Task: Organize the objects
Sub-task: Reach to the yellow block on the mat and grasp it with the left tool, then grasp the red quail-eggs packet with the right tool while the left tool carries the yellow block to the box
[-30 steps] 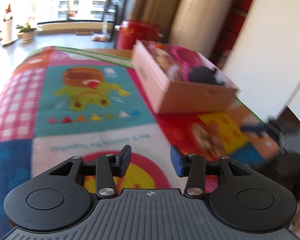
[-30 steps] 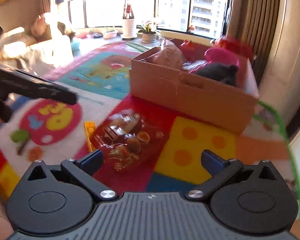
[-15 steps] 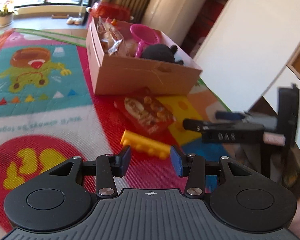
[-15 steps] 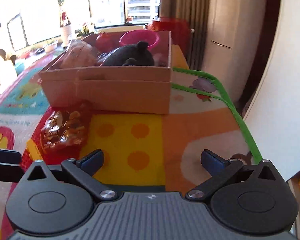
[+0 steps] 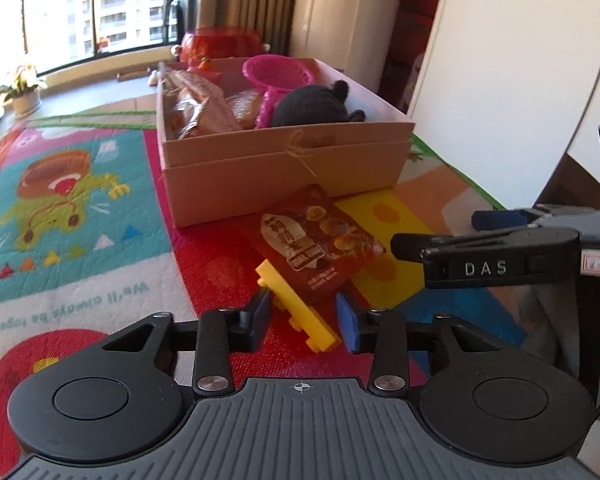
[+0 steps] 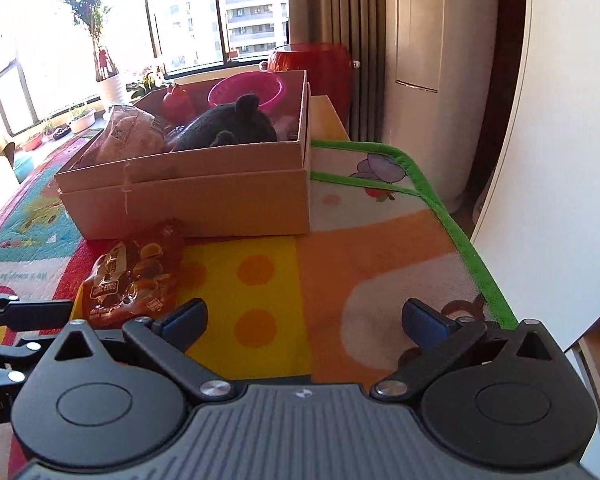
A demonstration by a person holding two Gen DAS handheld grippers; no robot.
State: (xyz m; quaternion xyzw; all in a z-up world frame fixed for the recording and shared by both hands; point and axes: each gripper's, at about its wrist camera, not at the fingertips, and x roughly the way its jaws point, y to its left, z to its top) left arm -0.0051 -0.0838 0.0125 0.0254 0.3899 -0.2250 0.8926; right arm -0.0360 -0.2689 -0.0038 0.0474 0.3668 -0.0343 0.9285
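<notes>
Left wrist view: left gripper [image 5: 304, 314] jaws part-open, straddling yellow building block [image 5: 296, 308] on play mat [image 5: 100, 280], not clamped. Red quail-egg snack bag [image 5: 320, 248] overlaps block's far end, near cardboard box [image 5: 284, 172]. Right gripper [image 6: 304, 320] jaws wide, holding nothing, over mat.

- The right claw [image 5: 488, 236], seen from the left wrist view, bore "DAS" in white capitals on its black arm.
- The red snack packet [image 5: 316, 246] carried a label that read "QUAIL EGGS", with larger Chinese characters above it that were not legible.
- The play mat [image 5: 80, 312] showed the upside-down words "We'll always be together".
</notes>
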